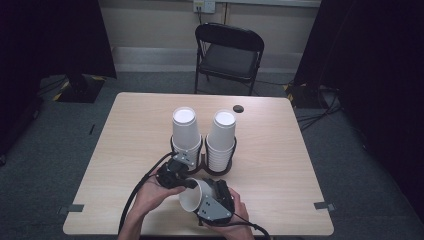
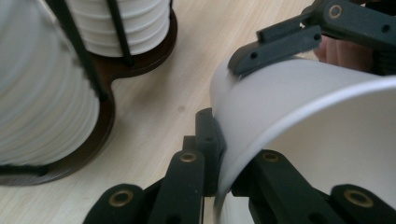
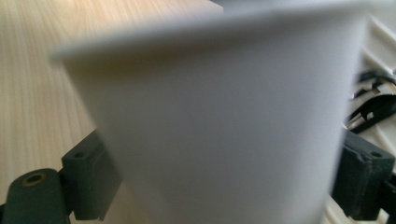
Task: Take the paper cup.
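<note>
A single white paper cup (image 1: 192,200) lies tilted on its side just above the light wooden table (image 1: 280,165), near the middle of its near edge, mouth toward the left gripper (image 1: 187,183). That gripper's jaws pinch the cup's rim wall, one inside and one outside. The right gripper (image 1: 212,192) clasps the cup's body between its two jaws. Just beyond, toward the table's middle, a dark double wire holder (image 1: 202,165) carries two stacks of white paper cups (image 1: 221,135).
</note>
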A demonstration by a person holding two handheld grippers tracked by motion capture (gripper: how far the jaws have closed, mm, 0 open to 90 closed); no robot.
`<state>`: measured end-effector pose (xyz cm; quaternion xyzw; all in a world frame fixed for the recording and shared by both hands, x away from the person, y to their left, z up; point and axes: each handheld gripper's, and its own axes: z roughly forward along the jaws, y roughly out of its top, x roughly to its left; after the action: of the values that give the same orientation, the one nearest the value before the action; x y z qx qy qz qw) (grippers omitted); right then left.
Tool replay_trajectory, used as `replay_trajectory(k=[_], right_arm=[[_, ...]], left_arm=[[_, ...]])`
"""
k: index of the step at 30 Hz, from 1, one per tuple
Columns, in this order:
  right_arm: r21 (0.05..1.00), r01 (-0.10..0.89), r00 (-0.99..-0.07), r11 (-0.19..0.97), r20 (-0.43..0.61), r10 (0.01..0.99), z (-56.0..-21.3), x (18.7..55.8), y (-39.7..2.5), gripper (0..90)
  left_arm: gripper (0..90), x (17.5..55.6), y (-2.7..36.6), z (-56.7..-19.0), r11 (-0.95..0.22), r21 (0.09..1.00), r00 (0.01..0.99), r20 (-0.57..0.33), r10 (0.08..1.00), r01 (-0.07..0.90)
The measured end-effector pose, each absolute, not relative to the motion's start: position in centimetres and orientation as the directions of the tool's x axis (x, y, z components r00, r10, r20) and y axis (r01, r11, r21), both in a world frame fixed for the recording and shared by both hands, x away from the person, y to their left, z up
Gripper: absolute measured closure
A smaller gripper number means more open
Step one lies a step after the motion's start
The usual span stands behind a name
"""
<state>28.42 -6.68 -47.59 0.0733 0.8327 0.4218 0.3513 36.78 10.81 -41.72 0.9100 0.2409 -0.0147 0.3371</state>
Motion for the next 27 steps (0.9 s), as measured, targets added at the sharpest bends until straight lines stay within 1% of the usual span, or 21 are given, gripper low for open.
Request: replay_trajectory(k=[4,6,7,12,17,19,23,25,27], right_arm=[[0.754,-0.193,-0.741,0.628,-0.531,0.411,-47.2,28.3,-5.9,9.8],[0.79,-0.175,-0.756,0.588,-0.49,0.434,-47.0,28.4,-5.9,9.3],[0.795,-0.174,-0.757,0.581,-0.486,0.437,-47.0,28.4,-5.9,9.3],[0.775,-0.178,-0.75,0.607,-0.506,0.426,-47.0,28.4,-5.6,9.1],[0.777,-0.18,-0.741,0.604,-0.51,0.436,-46.9,28.4,-5.6,9.4],[0.795,-0.16,-0.755,0.585,-0.48,0.446,-46.7,28.5,-5.8,10.0],[0.805,-0.142,-0.755,0.577,-0.465,0.462,-46.6,28.6,-6.2,10.6],[0.822,-0.132,-0.756,0.555,-0.446,0.48,-46.6,28.7,-6.5,10.8],[0.845,-0.118,-0.759,0.522,-0.416,0.501,-46.4,28.8,-6.8,11.1]], left_arm=[[85.5,36.8,10.5,-42.0,-0.649,0.608,0.879,-0.199,0.433,0.457],[85.6,36.8,10.6,-42.1,-0.638,0.615,0.877,-0.211,0.432,0.463],[85.6,36.8,10.6,-42.1,-0.637,0.616,0.876,-0.21,0.434,0.464],[84.3,36.8,10.2,-42.5,-0.65,0.599,0.873,-0.201,0.445,0.469],[83.5,36.7,10.3,-42.5,-0.623,0.624,0.867,-0.204,0.454,0.473],[83.4,36.5,10.3,-42.6,-0.621,0.627,0.866,-0.193,0.461,0.47],[84.9,36.4,10.5,-43.0,-0.568,0.673,0.859,-0.208,0.468,0.473],[85.5,36.3,10.7,-43.1,-0.551,0.688,0.856,-0.207,0.473,0.471],[82.8,36.2,10.7,-43.1,-0.541,0.693,0.852,-0.21,0.479,0.476]])
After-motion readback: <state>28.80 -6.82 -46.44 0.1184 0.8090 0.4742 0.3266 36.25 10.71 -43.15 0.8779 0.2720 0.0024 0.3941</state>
